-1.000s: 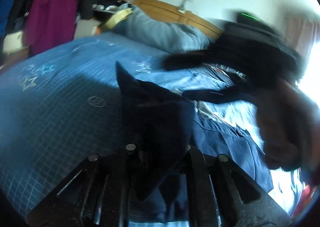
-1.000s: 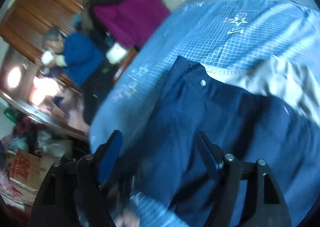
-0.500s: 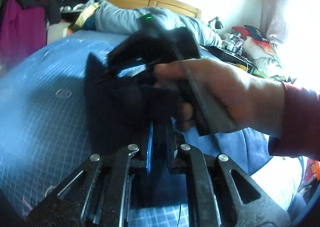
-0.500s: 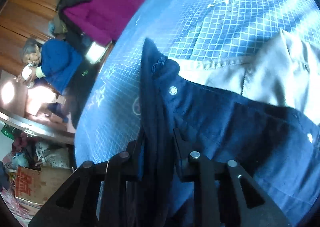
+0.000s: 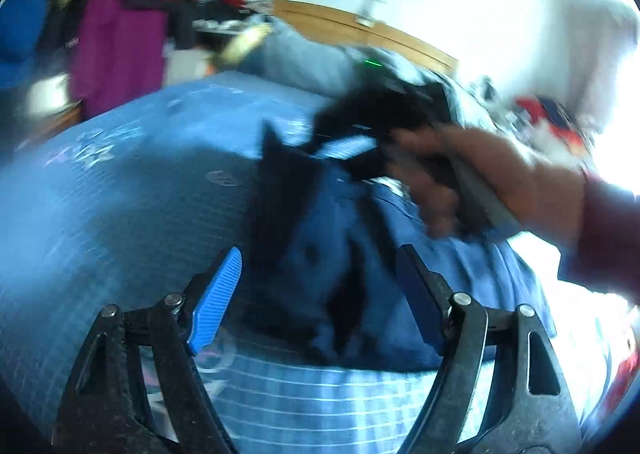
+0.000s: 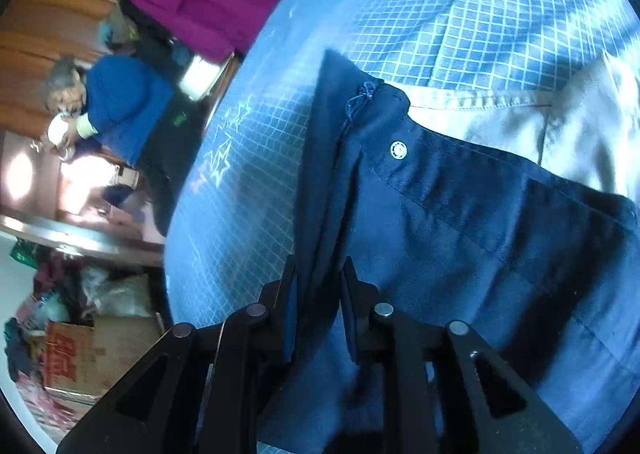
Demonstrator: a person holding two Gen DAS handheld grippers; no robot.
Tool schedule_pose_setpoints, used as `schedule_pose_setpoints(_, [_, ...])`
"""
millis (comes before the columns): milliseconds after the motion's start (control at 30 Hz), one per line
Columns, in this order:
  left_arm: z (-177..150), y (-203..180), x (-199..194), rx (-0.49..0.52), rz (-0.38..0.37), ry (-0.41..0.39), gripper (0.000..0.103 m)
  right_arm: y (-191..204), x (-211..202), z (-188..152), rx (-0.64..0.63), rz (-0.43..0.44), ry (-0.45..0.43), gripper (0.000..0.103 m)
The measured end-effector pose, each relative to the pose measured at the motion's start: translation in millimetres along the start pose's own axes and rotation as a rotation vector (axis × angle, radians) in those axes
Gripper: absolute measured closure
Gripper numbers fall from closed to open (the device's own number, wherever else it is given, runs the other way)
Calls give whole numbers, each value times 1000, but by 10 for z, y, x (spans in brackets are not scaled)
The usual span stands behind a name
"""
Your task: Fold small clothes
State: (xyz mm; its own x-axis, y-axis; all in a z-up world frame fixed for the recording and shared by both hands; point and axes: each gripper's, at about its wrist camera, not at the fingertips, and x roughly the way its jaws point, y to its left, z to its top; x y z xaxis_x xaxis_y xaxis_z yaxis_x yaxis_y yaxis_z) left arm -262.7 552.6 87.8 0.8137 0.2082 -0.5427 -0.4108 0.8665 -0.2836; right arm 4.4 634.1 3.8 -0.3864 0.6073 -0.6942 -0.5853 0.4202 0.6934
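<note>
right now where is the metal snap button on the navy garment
In the right wrist view, the snap button sits on the navy garment, above the right gripper.

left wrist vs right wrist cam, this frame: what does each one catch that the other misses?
Left wrist only: the left gripper open over the navy garment, the right hand, the wooden headboard.

Right wrist only: the right gripper shut on the garment's edge, its snap button, a grey garment, a person in blue, a cardboard box.

Both: the navy garment, the blue checked bedspread, the magenta coat.
</note>
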Motion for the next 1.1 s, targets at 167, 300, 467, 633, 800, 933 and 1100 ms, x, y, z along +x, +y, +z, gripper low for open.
schedule_pose_setpoints(167, [82,105,266,22,17,48,24,36,21,-33,2,7,-1,81])
schedule_pose_setpoints(300, [224,111,397,19,5,17,26,117,86,-17,-2,3,2,80])
schedule_pose_setpoints(467, [235,15,527,66,-11,48,93,142,101,5,-12,-2,9,81])
schedule_pose_setpoints(633, [170,-170,459,159,11,28,94,128,36,49,-21,-7,-4,42])
schedule_pose_setpoints(800, [127,-333,489,225,2,30,94,103,-1,184,-8,-49,-37,38])
schedule_pose_setpoints(933, [131,-496,501,278,-28,28,94,60,56,257,-43,-165,-71,38])
schedule_pose_setpoints(1100, [107,-688,515,330,-71,37,94,-269,-23,229,-2,-66,-145,77])
